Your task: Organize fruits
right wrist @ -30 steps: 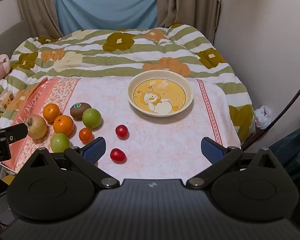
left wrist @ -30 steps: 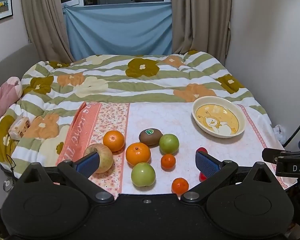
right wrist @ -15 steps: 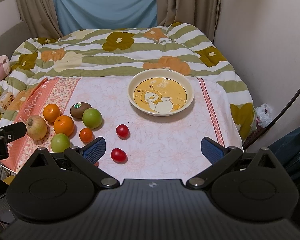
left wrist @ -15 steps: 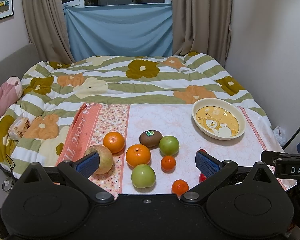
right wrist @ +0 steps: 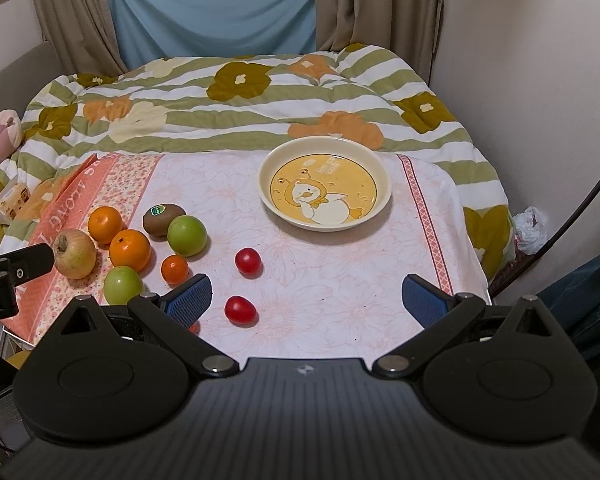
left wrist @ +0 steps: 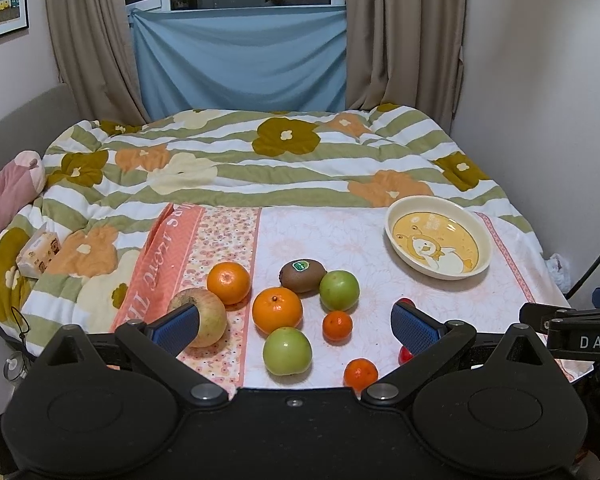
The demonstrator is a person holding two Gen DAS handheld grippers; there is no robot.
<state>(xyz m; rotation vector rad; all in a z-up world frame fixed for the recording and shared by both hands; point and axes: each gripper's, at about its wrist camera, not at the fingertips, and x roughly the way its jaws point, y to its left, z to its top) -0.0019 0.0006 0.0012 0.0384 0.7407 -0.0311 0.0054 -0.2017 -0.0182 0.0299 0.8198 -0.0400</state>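
Fruit lies loose on a pink floral cloth (right wrist: 340, 280): a pale apple (left wrist: 208, 312), two oranges (left wrist: 229, 282) (left wrist: 277, 309), a kiwi (left wrist: 302, 275), two green apples (left wrist: 339, 289) (left wrist: 287, 350), two small tangerines (left wrist: 337, 325) (left wrist: 360, 373) and two red tomatoes (right wrist: 248, 261) (right wrist: 240, 309). A cream bowl (right wrist: 276, 160) with a yellow duck picture sits empty at the far right. My left gripper (left wrist: 294, 326) hovers open before the fruit cluster. My right gripper (right wrist: 306, 300) stands open, the nearer tomato between its fingers' line of sight.
The cloth covers a small table set against a bed with a green-striped flowered quilt (left wrist: 260, 160). A pink pillow (left wrist: 8, 196) and a tissue pack (left wrist: 38, 250) lie at the left. A wall (right wrist: 540, 80) stands close on the right; a dark cable (right wrist: 572, 220) hangs there.
Both views have shifted slightly, with the fruit and bowl sitting a little lower and nearer in frame. Neither gripper has changed its opening and no fruit has moved.
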